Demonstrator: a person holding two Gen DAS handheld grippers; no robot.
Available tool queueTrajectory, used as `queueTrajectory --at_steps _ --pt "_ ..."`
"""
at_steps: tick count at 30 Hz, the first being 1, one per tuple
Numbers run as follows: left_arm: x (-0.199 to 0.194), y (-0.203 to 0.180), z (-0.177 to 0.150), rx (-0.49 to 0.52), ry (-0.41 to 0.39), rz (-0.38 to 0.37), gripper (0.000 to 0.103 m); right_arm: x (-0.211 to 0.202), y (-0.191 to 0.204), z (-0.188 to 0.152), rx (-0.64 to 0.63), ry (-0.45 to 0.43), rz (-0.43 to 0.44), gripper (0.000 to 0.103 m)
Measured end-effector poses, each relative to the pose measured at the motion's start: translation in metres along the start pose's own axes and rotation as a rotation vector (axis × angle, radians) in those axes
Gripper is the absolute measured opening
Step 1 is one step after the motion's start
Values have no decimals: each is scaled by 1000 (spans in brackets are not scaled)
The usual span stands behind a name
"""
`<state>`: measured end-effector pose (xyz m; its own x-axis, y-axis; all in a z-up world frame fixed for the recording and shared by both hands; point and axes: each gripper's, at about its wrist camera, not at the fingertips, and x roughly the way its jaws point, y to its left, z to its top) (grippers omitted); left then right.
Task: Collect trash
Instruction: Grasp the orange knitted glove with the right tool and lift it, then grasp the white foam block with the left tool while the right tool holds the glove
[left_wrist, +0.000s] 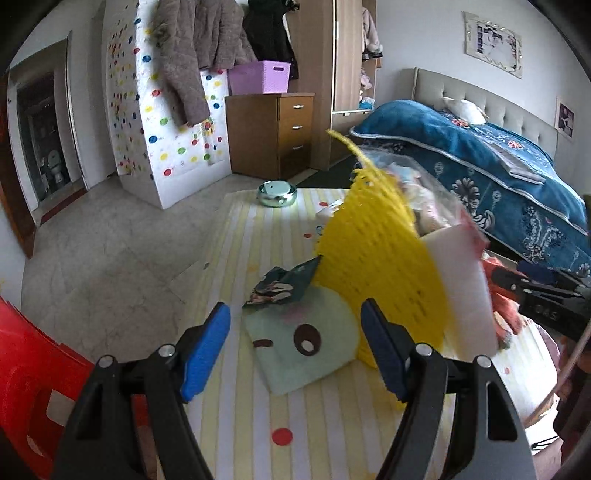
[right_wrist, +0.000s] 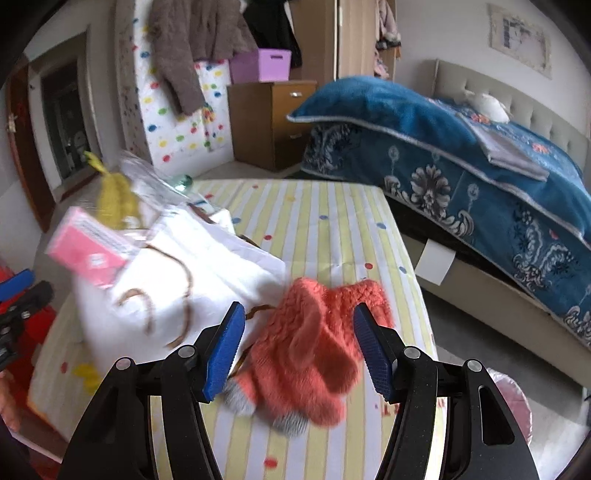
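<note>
My left gripper (left_wrist: 295, 306) hangs open over the striped table, touching nothing. Below its fingers lies a pale green cloth with a cartoon face (left_wrist: 306, 343), with a crumpled dark wrapper (left_wrist: 282, 288) just beyond it. To the right, a white paper bag (left_wrist: 465, 291) holds a yellow foam net (left_wrist: 373, 258) and clear plastic (left_wrist: 424, 184). My right gripper (right_wrist: 299, 308) is open too, above orange-red knitted gloves (right_wrist: 317, 343). Left of it, the blurred white bag (right_wrist: 177, 288) carries a pink box (right_wrist: 88, 251), the yellow net (right_wrist: 114, 199) and plastic (right_wrist: 155, 181).
A metal bowl (left_wrist: 275, 192) sits at the table's far end. A red plastic chair (left_wrist: 29, 369) stands at the near left. A bed with a blue blanket (right_wrist: 461, 147) runs along the right of the table (right_wrist: 332, 221). A wooden drawer unit (left_wrist: 273, 133) stands beyond.
</note>
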<state>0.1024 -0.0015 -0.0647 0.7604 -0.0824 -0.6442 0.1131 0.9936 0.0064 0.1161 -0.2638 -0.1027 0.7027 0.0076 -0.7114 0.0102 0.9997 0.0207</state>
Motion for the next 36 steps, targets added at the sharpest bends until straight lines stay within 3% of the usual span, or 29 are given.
queueTrajectory --at_steps 5,9,11,13,16,19,27,36 --pt "15 4 1 -18 31 1 71 24 -1 -5 3 66 -1 66" --pt "21 2 2 -14 44 -1 71 28 -1 -14 -1 82 12 61" --pt "22 4 2 -24 54 -8 71 28 0 -16 -2 79 6 55" --pt "18 5 1 -32 58 -6 71 25 -1 -17 0 76 -4 34" --pt "9 7 2 -31 46 3 71 18 -4 -14 6 56 -23 23" --pt "-5 11 3 -33 22 12 71 -15 -5 -9 -32 -29 -71 22" --pt "-33 8 -2 -15 -10 18 74 -96 -11 -17 -68 -167 -53 22" --pt "-46 -28 -10 61 -17 -29 78 -129 -19 -38 -62 -187 -42 23"
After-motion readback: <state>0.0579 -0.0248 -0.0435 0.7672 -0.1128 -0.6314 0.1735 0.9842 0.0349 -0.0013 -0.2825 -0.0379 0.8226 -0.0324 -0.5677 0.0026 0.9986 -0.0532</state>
